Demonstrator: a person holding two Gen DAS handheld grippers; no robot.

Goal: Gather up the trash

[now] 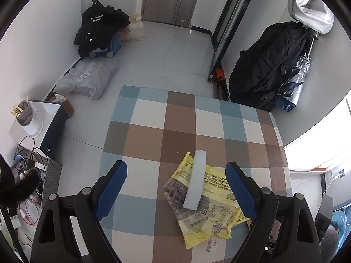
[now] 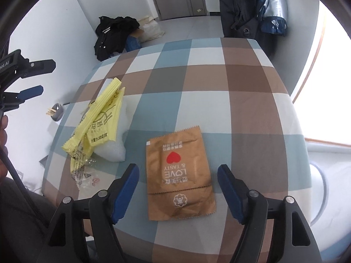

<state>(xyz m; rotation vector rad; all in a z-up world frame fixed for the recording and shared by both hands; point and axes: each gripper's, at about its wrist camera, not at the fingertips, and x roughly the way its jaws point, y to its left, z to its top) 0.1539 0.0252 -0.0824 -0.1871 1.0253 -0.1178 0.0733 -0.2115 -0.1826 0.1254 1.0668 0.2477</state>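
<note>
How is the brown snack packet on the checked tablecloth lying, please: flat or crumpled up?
Flat. The brown packet lies spread on the tablecloth, printed face up, only lightly creased, between the open right claw's fingers, untouched.

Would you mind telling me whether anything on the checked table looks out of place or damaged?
Yes: loose trash lies on the table. A crumpled, torn yellow wrapper has a white foam strip lying across it, and a brown packet lies flat beside them. Nothing looks spilled.
</note>
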